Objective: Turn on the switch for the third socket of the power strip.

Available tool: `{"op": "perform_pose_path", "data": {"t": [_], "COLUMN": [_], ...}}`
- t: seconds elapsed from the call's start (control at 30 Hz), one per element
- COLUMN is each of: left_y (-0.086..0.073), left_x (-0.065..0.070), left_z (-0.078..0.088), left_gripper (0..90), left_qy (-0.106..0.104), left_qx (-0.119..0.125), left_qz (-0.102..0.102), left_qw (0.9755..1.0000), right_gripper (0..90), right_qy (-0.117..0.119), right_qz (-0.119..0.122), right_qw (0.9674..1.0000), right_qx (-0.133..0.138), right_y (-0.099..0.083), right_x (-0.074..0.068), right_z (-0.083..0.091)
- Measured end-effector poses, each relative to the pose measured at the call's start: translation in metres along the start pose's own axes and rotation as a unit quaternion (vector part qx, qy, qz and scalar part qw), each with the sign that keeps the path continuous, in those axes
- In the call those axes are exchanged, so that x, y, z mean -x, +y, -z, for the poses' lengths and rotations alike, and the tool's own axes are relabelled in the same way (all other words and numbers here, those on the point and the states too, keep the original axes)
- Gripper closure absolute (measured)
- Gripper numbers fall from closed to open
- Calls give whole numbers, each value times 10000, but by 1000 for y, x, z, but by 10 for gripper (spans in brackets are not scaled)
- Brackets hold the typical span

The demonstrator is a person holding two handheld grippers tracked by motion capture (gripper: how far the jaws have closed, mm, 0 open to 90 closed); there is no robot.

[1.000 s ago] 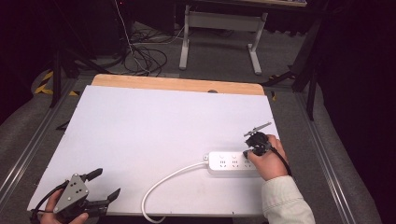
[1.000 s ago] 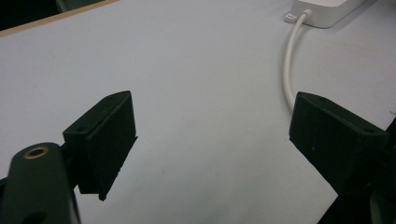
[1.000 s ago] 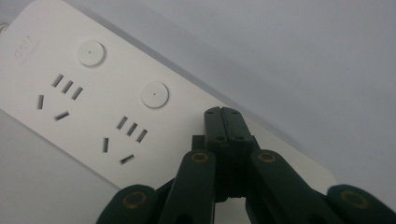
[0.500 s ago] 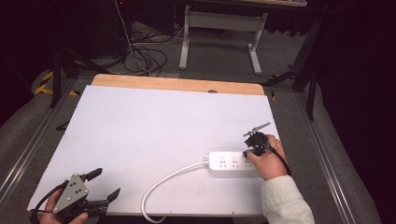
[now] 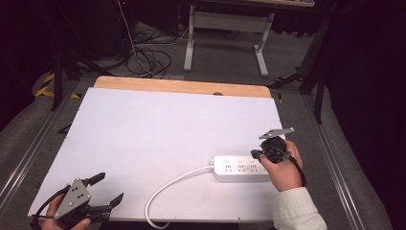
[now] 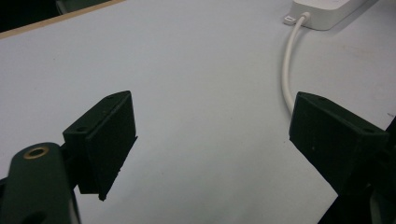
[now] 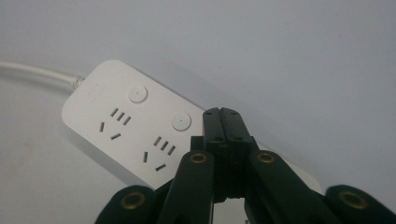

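Note:
A white power strip (image 5: 239, 167) (image 7: 135, 128) lies on the white table top (image 5: 163, 139) at the right front. Its white cable (image 5: 170, 189) (image 6: 289, 60) curves off toward the front edge. My right gripper (image 5: 258, 154) (image 7: 224, 114) hovers over the strip's right part, jaws pressed together with nothing between them, tips just above the strip beside a round button (image 7: 181, 122). At the front left corner my left gripper (image 5: 107, 188) (image 6: 210, 135) stands open above bare table. The strip's end (image 6: 322, 11) shows far ahead of it.
A wooden strip (image 5: 182, 86) borders the table's far edge. Beyond it are floor cables (image 5: 148, 57) and a white desk frame (image 5: 230, 28). Metal rails (image 5: 28, 153) run along both sides of the table.

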State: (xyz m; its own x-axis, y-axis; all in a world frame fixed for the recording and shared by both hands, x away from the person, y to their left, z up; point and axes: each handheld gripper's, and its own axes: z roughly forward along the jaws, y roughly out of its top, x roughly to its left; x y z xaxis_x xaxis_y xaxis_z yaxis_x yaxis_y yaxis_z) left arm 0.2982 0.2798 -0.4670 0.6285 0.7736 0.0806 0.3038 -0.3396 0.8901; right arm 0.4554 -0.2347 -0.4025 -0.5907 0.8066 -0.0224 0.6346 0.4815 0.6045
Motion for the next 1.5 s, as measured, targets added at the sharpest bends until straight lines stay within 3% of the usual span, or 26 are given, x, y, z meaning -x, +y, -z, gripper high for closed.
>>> {"op": "perform_pose_path", "data": {"t": [0.67,0.77,0.93,1.07,1.13,1.17,1.33,1.5], "left_y": [0,0,0,0,0,0,0,0], "left_x": [0,0,0,-1,0,0,0,0], "left_z": [0,0,1,2,2,2,2,3], "left_gripper": [152,152,152,152,152,152,152,152], "left_qy": [-6,-17,-18,-17,-41,-41,-66,-60], "left_qx": [-2,10,26,43,52,61,96,136], "left_qz": [-1,5,14,-23,1,22,51,95], "left_qw": [10000,10000,10000,10000,10000,10000,9999,9998], "right_gripper": [900,739,638,551,498,498,413,356], "right_qy": [50,49,85,142,239,239,326,433], "right_qz": [77,72,90,125,243,243,541,621], "right_qw": [9992,9977,9961,9928,9893,9893,9828,9780], "right_qx": [393,673,871,1182,1418,1418,1734,1946], "right_y": [3,2,-1,-5,-7,-7,-10,-15], "right_x": [-8,-11,-17,-24,-29,-29,-39,-44], "right_z": [23,29,37,46,53,53,62,66]}}
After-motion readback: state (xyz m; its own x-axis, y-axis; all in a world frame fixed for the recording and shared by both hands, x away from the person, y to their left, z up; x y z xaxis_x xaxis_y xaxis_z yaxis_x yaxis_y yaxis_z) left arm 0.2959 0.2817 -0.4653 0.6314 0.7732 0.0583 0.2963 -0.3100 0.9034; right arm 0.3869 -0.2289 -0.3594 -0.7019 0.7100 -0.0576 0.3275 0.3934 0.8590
